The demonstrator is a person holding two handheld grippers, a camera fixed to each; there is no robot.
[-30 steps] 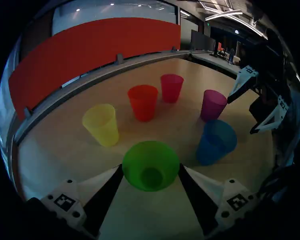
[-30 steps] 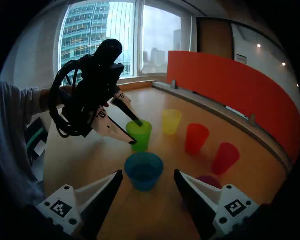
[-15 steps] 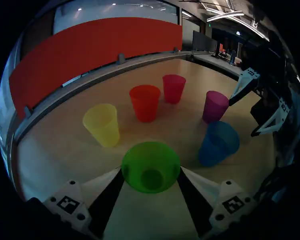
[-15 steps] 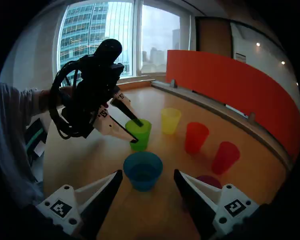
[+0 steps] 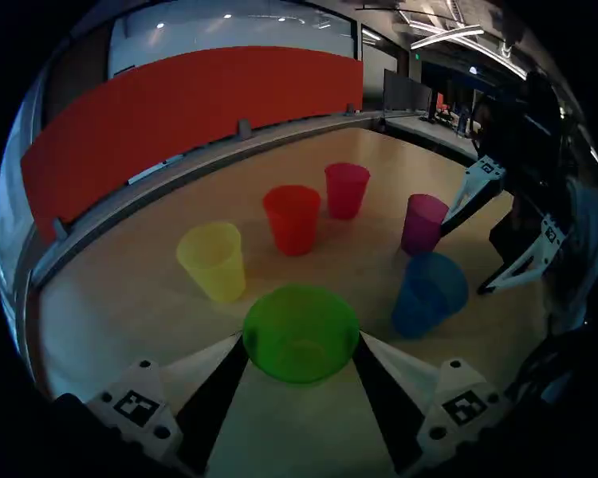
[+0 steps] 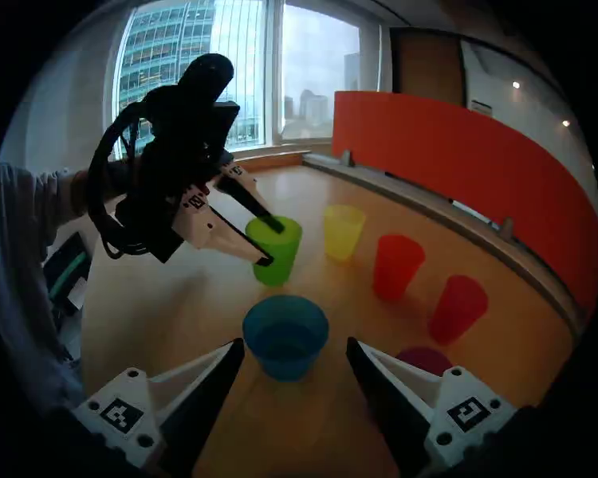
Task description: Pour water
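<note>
A green cup [image 5: 300, 334] sits between the fingers of my left gripper [image 5: 299, 341], which is shut on it. In the right gripper view the same green cup [image 6: 273, 253] hangs slightly tilted just above the wooden table [image 6: 203, 311], pinched by the left gripper [image 6: 271, 243] that a sleeved hand holds. A blue cup [image 6: 285, 336] holding water stands on the table just ahead of my open right gripper [image 6: 293, 346], between its fingertips but apart from both. From the left gripper view the blue cup [image 5: 430, 291] stands beside the right gripper [image 5: 465, 261].
Yellow [image 5: 213, 259], orange [image 5: 292, 217], crimson [image 5: 346, 190] and purple [image 5: 422, 223] cups stand in an arc on the table. A raised rail and an orange partition [image 5: 179, 103] close the far edge. Large windows [image 6: 219, 64] lie behind the left hand.
The left gripper has lifted the green cup a little off the table, up and away from the blue cup. The right gripper has barely moved.
</note>
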